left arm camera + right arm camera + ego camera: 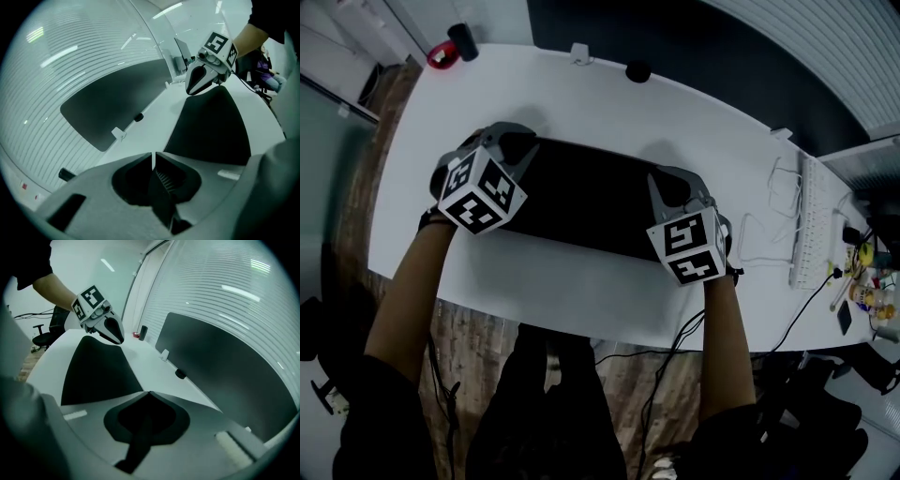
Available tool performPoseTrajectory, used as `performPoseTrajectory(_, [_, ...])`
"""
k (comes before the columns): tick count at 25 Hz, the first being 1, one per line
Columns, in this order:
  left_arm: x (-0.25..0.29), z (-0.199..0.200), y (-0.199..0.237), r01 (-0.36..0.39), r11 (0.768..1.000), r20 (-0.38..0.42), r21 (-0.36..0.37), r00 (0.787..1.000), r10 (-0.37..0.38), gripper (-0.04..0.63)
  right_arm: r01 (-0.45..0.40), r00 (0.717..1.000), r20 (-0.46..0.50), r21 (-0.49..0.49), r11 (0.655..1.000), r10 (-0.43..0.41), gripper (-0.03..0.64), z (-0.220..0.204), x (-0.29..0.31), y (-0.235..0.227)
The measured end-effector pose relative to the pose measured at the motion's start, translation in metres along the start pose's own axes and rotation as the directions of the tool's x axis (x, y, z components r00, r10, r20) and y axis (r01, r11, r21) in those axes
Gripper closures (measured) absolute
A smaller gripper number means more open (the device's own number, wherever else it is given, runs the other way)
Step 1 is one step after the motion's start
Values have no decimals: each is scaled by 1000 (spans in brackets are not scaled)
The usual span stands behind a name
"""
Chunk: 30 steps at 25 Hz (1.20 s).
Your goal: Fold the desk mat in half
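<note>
A black desk mat [581, 202] lies across the white table [581, 103], with its near edge raised. My left gripper [511, 141] is at the mat's near left corner and my right gripper [675, 183] at its near right corner. In the left gripper view the jaws [153, 157] stand closed with a dark strip of mat pinched between them, and the mat [211, 126] runs away to the other gripper [206, 77]. In the right gripper view the jaws [147, 393] are likewise shut on the mat's edge, and the mat [93, 371] stretches to the left gripper [110, 329].
A white keyboard [814, 225] and loose cables [769, 211] lie at the table's right end, with small clutter [867, 281] beyond. A black round object [638, 71] and a white clip [579, 53] sit at the far edge. A black cylinder [462, 40] stands far left.
</note>
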State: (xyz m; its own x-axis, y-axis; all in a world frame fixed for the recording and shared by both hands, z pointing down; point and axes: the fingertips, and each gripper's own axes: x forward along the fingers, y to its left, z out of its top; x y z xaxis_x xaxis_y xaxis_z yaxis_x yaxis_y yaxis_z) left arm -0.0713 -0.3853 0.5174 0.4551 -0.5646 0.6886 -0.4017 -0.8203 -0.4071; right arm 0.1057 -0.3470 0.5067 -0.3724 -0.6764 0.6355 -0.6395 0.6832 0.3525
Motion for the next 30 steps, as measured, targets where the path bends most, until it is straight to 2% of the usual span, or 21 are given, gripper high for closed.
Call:
performPoseTrajectory(3, [-12, 7, -2, -25, 998, 32, -65, 999, 27, 603, 15, 999, 42, 63, 998, -18, 609, 10, -12, 2])
performPoseTrajectory(7, [-28, 17, -9, -41, 990, 70, -135, 996, 50, 603, 40, 995, 88, 118, 992, -51, 607, 23, -30, 2])
performPoseTrajectory(10, [-48, 30, -9, -75, 979, 123, -192, 987, 99, 603, 61, 987, 138, 180, 982, -86, 609, 37, -48, 1])
performPoseTrajectory(13, [-69, 44, -9, -112, 972, 161, -206, 976, 147, 603, 74, 978, 175, 234, 969, -117, 609, 46, -66, 1])
performPoseTrajectory(17, [-87, 54, -13, -133, 962, 187, -237, 966, 180, 603, 94, 969, 196, 256, 962, -147, 609, 52, -86, 3])
performPoseTrajectory(30, [-153, 70, -26, -160, 890, 238, -427, 930, 281, 603, 143, 946, 229, 343, 928, -230, 609, 63, -149, 16])
